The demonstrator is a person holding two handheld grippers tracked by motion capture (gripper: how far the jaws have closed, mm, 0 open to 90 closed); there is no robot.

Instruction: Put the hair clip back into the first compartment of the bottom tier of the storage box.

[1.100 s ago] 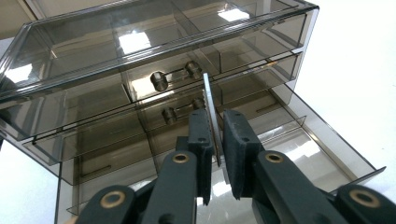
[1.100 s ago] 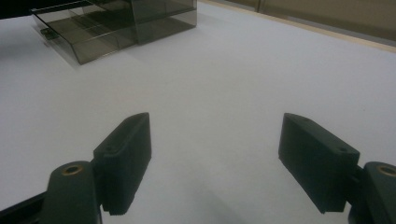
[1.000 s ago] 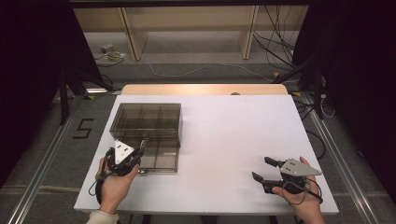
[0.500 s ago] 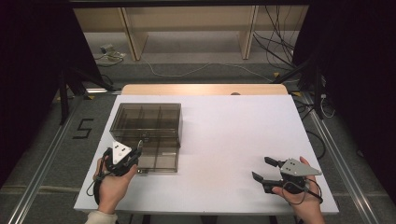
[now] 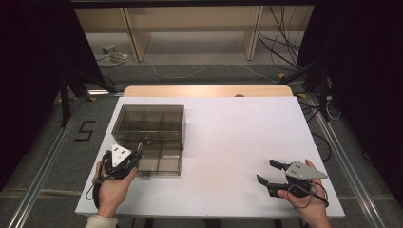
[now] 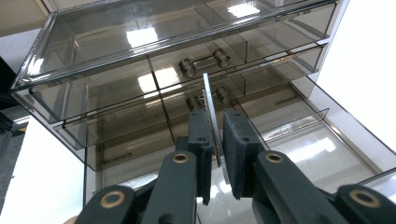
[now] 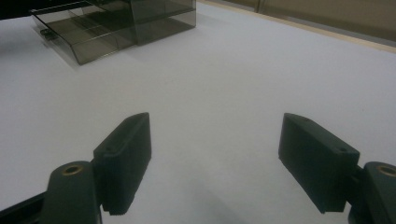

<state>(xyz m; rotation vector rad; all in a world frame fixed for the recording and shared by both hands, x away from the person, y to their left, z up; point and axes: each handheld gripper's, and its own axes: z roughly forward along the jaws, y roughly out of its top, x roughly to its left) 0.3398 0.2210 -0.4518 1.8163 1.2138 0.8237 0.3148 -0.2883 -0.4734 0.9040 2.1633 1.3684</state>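
Nearest the person, the right gripper (image 5: 267, 172) hovers with jaws spread wide over the bare white tabletop (image 5: 228, 142). The left gripper (image 6: 213, 140) is clenched on the thin front wall of the pulled-out bottom drawer (image 6: 299, 140). Beyond it, at the tabletop's left, stands the smoky transparent plastic drawer box (image 5: 149, 124).

Smoke-grey clear drawer box (image 5: 148, 127); white table (image 5: 237, 142); black tool (image 5: 271, 176).

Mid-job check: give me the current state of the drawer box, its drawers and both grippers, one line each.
Smoked plastic drawer box: upright on the white table.
Lower drawer: pulled out toward the person, looks empty.
Upper drawer: pushed in.
Left gripper: shut on the lower drawer's thin front wall.
Right gripper: open, holding nothing, low over the table.
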